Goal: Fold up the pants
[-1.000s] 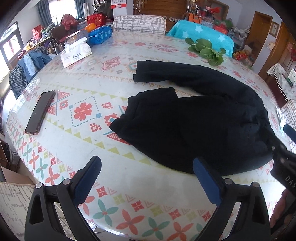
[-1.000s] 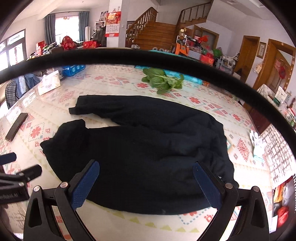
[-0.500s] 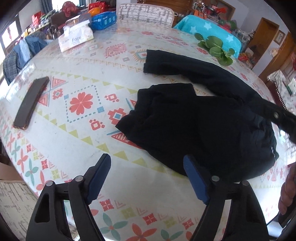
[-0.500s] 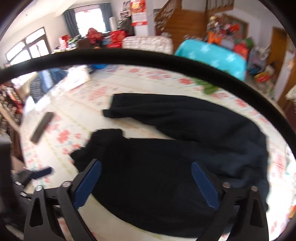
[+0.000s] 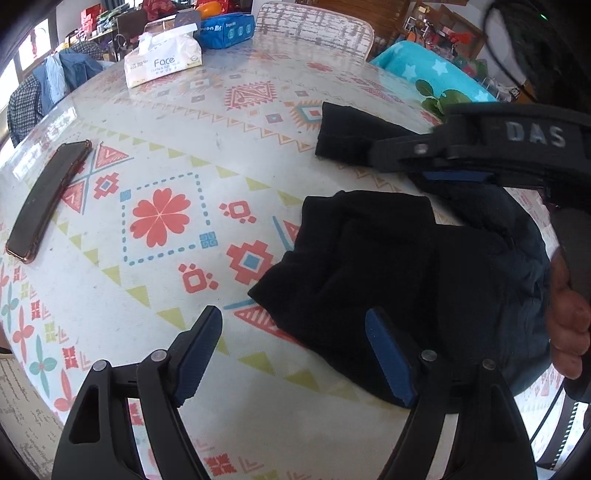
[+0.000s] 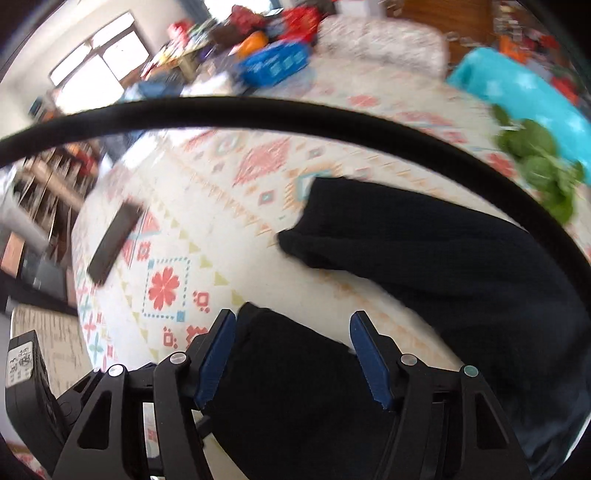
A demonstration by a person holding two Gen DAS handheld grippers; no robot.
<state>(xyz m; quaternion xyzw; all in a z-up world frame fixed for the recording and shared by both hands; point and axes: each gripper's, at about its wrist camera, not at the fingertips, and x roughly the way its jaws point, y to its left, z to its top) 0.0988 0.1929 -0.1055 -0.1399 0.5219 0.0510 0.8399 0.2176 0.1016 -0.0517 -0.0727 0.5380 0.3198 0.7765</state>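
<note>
With both the left tongs [image 5: 295,354] and right tongs [image 6: 291,347] spread, each should pinch a leg cuff of the pants [image 5: 388,266] just ahead, lifting evenly off the desk [image 5: 177,155].

Left wrist view: looks forward and down across the table [image 5: 155,122] from its near edge, close above the cloth, left gripper [image 5: 295,354] fingers framing the bottom. The right gripper [image 5: 458,162] crosses its upper right. Right wrist view: set low over the pants [image 6: 424,266], facing the same far side — blurred. Both views share the pants [image 5: 388,266], the phone [image 5: 44,199] [image 6: 114,240], the greens [image 6: 539,162] and the blue pack [image 5: 225,27].
</note>
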